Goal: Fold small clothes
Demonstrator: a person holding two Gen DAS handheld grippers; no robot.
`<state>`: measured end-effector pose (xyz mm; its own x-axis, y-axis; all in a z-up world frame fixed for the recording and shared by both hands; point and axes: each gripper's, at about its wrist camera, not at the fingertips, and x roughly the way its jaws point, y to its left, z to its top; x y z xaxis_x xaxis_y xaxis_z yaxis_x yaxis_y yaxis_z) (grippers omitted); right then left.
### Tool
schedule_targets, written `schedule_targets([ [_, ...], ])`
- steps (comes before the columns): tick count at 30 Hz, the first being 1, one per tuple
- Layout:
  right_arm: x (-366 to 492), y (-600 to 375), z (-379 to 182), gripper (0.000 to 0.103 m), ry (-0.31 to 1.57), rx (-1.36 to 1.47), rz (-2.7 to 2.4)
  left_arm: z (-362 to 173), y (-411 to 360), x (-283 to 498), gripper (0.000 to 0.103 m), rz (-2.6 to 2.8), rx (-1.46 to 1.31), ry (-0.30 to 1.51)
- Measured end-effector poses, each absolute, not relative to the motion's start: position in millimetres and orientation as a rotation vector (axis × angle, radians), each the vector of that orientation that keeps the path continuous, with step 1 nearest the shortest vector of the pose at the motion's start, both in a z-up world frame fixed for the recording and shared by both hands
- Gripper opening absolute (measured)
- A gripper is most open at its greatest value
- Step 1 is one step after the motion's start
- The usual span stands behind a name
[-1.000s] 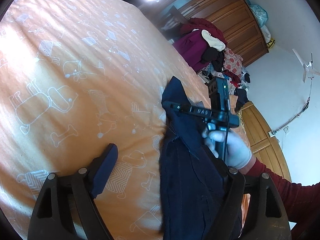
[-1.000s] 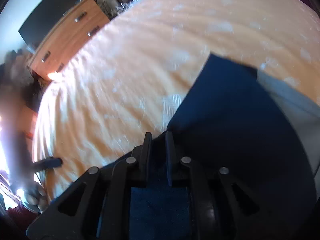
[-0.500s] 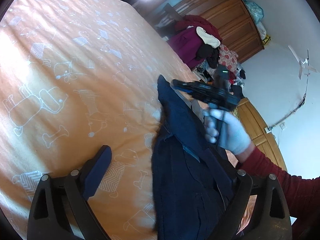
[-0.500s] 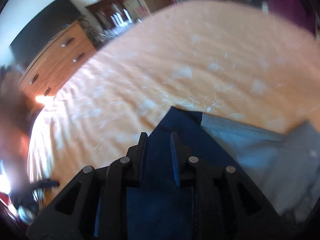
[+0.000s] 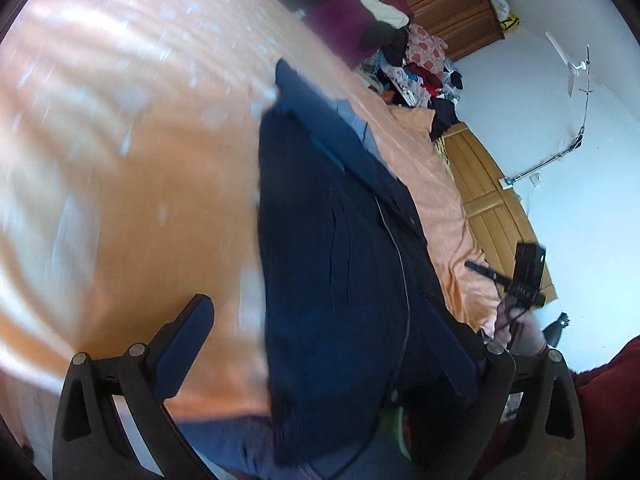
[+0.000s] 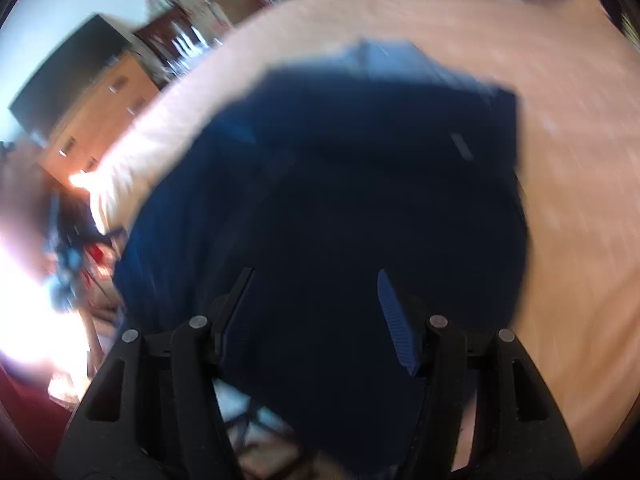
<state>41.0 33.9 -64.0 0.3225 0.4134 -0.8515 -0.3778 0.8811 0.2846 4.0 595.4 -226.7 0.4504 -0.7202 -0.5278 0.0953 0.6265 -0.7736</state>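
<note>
Navy garment [image 5: 340, 264] lies stretched along the orange bed sheet [image 5: 120, 200], its near end hanging off the bed edge toward the left gripper [image 5: 344, 364], whose fingers stand spread wide, one finger [image 5: 188, 344] over bare sheet and the other hidden behind the cloth. Broad open sheet lies to the left of the garment. The right gripper [image 6: 316, 312] hovers over the dark fabric [image 6: 360, 184] with fingers parted, gripping nothing. A heap of clothes [image 5: 404, 52] sits beyond the far corner.

Garment [image 5: 340, 248]: we see dark navy, with a paler blue-grey lining.
Bedsheet [image 5: 120, 160]: orange, white print.
Finger pads [image 6: 394, 320]: blue.
Sleeve [image 5: 604, 400]: dark red.
</note>
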Motion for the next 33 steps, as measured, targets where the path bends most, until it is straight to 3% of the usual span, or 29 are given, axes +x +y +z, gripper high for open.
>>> schedule_targets([
  [10, -47.2, -24.2, -149.4, 0.062, 1.442, 0.178, 0.34, -249.7, 572.9, -35.8, 0.102, -0.598, -0.699, 1.126],
  [25, -47.4, -36.2, -195.5, 0.063, 1.507, 0.314, 0.345, -245.9, 558.6, -29.2, 0.098, -0.612, -0.66, 1.183],
  [26, -50.2, -39.9, -190.9, 0.06, 1.502, 0.318, 0.35, -246.1, 558.4, -29.1, 0.093, -0.618, -0.668, 1.18],
  [27, -50.0, -39.0, -189.9, 0.047, 1.499, 0.319, 0.355, -246.3, 557.2, -29.2, 0.087, -0.624, -0.67, 1.179],
  [28, -49.1, -35.7, -190.9, 0.041, 1.5, 0.319, 0.359, -246.4, 555.3, -28.5, 0.083, -0.627, -0.668, 1.182],
  [30, -53.8, -35.8, -188.8, 0.018, 1.499, 0.315, 0.364, -250.9, 549.0, -27.2, 0.062, -0.644, -0.648, 1.224],
  [31, -55.6, -37.6, -185.6, 0.014, 1.489, 0.32, 0.366, -253.8, 544.1, -27.0, 0.058, -0.644, -0.623, 1.253],
  [33, -63.6, -44.0, -160.7, 0.008, 1.423, 0.363, 0.41, -254.6, 534.5, -29.4, 0.027, -0.661, -0.615, 1.28],
])
